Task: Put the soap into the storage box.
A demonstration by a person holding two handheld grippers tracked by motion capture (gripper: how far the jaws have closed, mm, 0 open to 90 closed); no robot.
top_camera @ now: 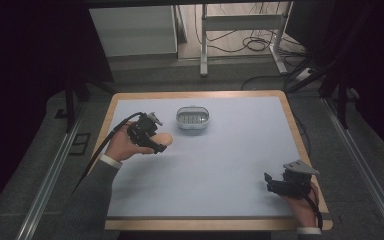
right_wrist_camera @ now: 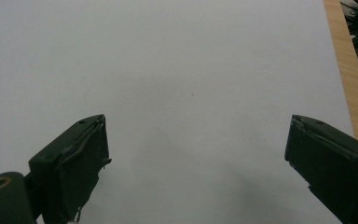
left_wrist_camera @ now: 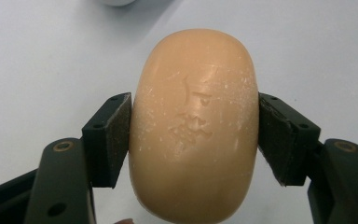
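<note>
Two handheld grippers work over a pale table (top_camera: 230, 165). The left gripper (left_wrist_camera: 193, 135) clamps a tan soap bar (left_wrist_camera: 193, 126) by its sides, near a small grey soap dish (top_camera: 192, 118). The right gripper (right_wrist_camera: 196, 154) rests at the table's near right corner, jaws wide apart with nothing between them.

The high view is dim, its corners falling to near black, while the pale tabletop (top_camera: 220, 165) catches soft overhead light. Shadows under the hands are faint and blurred. Both gripper views are brighter (slightly grainy), with the soap (left_wrist_camera: 193, 126) sharp.
</note>
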